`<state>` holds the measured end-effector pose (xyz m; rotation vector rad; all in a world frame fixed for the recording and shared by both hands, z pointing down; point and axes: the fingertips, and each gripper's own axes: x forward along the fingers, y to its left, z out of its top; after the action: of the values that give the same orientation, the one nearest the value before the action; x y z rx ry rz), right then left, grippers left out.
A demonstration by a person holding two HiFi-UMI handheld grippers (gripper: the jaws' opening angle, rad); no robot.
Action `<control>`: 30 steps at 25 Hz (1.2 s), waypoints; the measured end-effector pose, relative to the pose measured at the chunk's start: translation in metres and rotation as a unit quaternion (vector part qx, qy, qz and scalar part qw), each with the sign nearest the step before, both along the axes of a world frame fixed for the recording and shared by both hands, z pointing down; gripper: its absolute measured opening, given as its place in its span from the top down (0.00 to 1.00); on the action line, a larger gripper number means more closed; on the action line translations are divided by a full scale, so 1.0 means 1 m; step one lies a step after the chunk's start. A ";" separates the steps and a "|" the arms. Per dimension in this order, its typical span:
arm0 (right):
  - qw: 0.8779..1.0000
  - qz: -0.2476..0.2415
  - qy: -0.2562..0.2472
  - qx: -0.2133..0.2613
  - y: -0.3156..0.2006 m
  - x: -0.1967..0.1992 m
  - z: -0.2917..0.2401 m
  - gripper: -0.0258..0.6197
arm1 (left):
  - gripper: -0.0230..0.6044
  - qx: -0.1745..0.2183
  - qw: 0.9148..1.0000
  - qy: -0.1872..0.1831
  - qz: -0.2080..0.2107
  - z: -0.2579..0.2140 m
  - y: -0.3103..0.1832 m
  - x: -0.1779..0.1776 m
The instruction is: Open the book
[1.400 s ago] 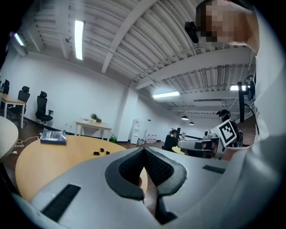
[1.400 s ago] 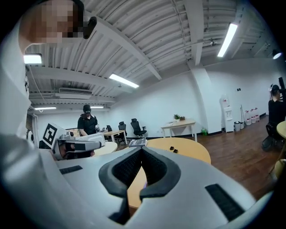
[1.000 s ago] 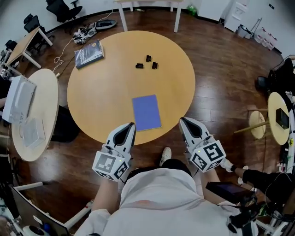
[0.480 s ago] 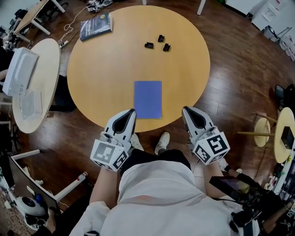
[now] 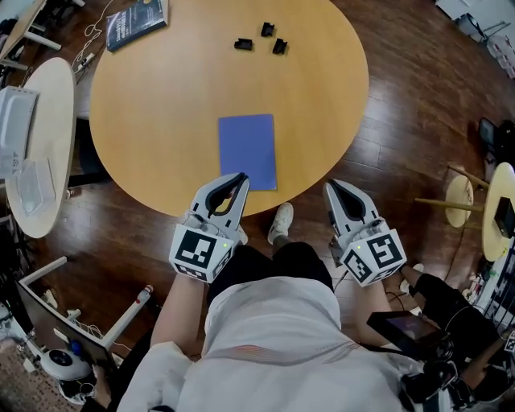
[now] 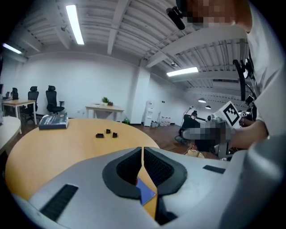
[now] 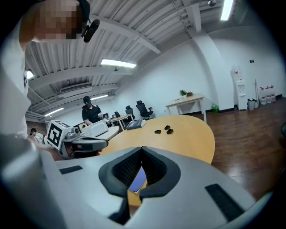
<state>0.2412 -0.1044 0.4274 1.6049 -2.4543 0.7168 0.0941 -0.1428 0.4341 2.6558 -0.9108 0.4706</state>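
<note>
A closed blue book (image 5: pixel 247 150) lies flat near the front edge of the round wooden table (image 5: pixel 161 121). My left gripper (image 5: pixel 240 179) is shut and empty, its tip over the table's rim just short of the book's near left corner. In the left gripper view the jaws (image 6: pixel 142 150) meet, and a corner of the book (image 6: pixel 145 191) shows below them. My right gripper (image 5: pixel 331 187) is shut too, off the table's edge over the floor, to the right of the book. A sliver of the book (image 7: pixel 137 180) shows under its closed jaws (image 7: pixel 142 150).
A dark book (image 5: pixel 135 22) lies at the table's far left and three small black pieces (image 5: pixel 261 39) sit at the far side. A pale round side table (image 5: pixel 48 121) with white items stands to the left. A small round stool (image 5: pixel 460 201) stands on the wooden floor at right.
Both grippers have sunk and moved forward toward the table. The left gripper's tip now reaches the table rim near the book's corner. The book has not moved on the table.
</note>
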 end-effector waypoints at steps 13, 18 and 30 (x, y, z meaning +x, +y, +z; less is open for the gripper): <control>0.998 -0.002 -0.006 -0.064 0.019 0.007 0.074 0.96 | 0.79 -0.056 0.987 -0.133 0.067 0.130 0.030 0.053; 0.997 -0.003 -0.010 -0.077 0.024 0.007 0.091 0.96 | 0.77 -0.038 0.974 -0.208 0.082 0.169 0.040 0.056; 0.995 0.004 -0.013 -0.098 0.036 0.016 0.110 0.96 | 0.77 -0.050 0.962 -0.255 0.083 0.204 0.049 0.055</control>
<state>0.2569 -0.0681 0.5377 1.5411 -2.3125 0.9521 0.1488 -0.0934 0.6377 2.5681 -0.7631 1.2472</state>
